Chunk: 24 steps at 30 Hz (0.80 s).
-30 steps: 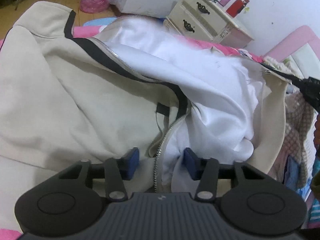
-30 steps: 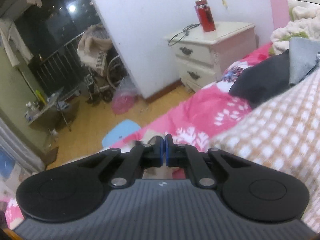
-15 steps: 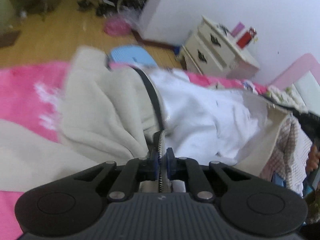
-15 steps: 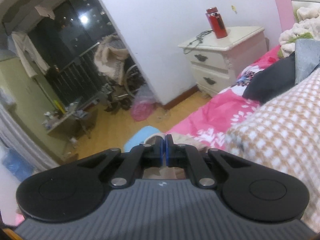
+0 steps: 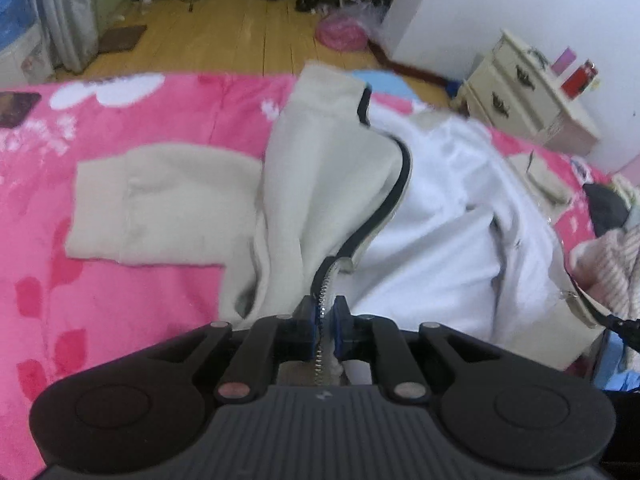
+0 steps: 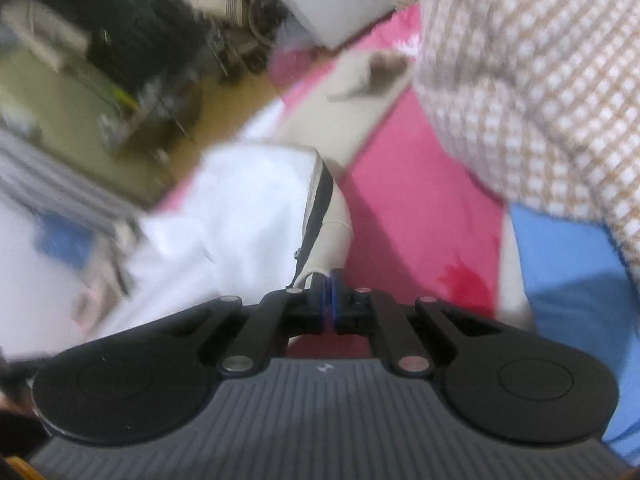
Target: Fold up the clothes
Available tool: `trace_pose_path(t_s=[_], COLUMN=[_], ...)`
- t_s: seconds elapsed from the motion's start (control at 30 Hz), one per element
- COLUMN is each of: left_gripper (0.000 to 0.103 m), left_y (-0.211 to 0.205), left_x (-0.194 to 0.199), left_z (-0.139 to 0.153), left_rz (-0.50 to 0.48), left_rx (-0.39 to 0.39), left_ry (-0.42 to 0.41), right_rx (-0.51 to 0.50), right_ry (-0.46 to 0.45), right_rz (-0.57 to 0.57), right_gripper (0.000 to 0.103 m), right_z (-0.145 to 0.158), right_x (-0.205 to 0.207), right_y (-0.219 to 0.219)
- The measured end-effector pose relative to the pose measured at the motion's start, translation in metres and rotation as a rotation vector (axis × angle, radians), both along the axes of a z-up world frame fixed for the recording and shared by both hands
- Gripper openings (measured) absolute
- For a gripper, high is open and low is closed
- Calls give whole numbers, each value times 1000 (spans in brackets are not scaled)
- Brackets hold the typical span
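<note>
Left wrist — jacket [image 5: 320,200] zipper edge pinched in left tool [image 5: 324,328]

The jacket [image 5: 320,184] is cream on the outside and white inside, with a black stripe by its silver zip [image 5: 326,304]. Under it lies a bright pink blanket [image 5: 132,280] with white flowers and darker pink leaves. Far off, the floor [image 5: 256,28] is yellow-brown wood. On the right sits a cream bedside cabinet [image 5: 520,96]. A tan and white checked cloth [image 6: 540,60] lies on the right, with a blue cloth [image 6: 572,280] nearer.
</note>
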<state>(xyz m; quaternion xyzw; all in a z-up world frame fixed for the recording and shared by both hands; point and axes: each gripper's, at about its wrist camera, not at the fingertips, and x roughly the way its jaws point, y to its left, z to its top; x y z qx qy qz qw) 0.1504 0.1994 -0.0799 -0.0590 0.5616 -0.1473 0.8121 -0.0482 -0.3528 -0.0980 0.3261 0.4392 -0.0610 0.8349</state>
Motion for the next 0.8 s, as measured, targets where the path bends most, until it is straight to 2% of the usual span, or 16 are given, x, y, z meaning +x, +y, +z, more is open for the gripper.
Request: trace_pose_path(t_s=[0.07,0.13,0.17,0.2,0.23,0.27,0.3,0.37,0.43,0.53,0.67,0.7,0.77,0.8], left_gripper=[16,23,32,42,45,50,55,60,61,64,64,65,65,66], left_y=[0,3,7,12,16,18,20,20,15,3,-20,-25,-31,-34], left_x=[4,0,-2,-4,-4,-3,-2,4,20,46,73,77,83,85], left_z=[-7,-4,0,5,10,16,21,28,24,8,-20,-27,-36,-38], left_rz=[-25,-34,-29,-21,-7,6,17,36,57,95,103,103,98,91], left_rx=[-15,-28,-36,-44,-52,-48,-39,-25,-27,-61,-42,-31,-25,-21], left_ry=[29,24,16,9,-2,-24,-51,-96,-114,-101,-76,-69,-59,-61], right_rx=[-17,-19,-29,-43,-48,-48,-42,-14,17,27,-105,-134,-170,-192], right_ry=[101,149,143,125,92,51,8,-54,-73,-86,-183,-190,-157,-129], right_rz=[36,66,70,67,62,57,58,81,138,272,540,595,726,782], right_gripper=[5,8,17,34,42,56,62,71,79,81,84,88,95,95], right_z=[-14,-9,0,12,24,37,46,52,44,24,9,5,-9,-19], right_x=[10,14,15,15,17,21,27,52,99,170,274,296,335,351], right_y=[1,-5,-9,-14,-20,-26,-31,-39,-40,-26,18,29,53,65])
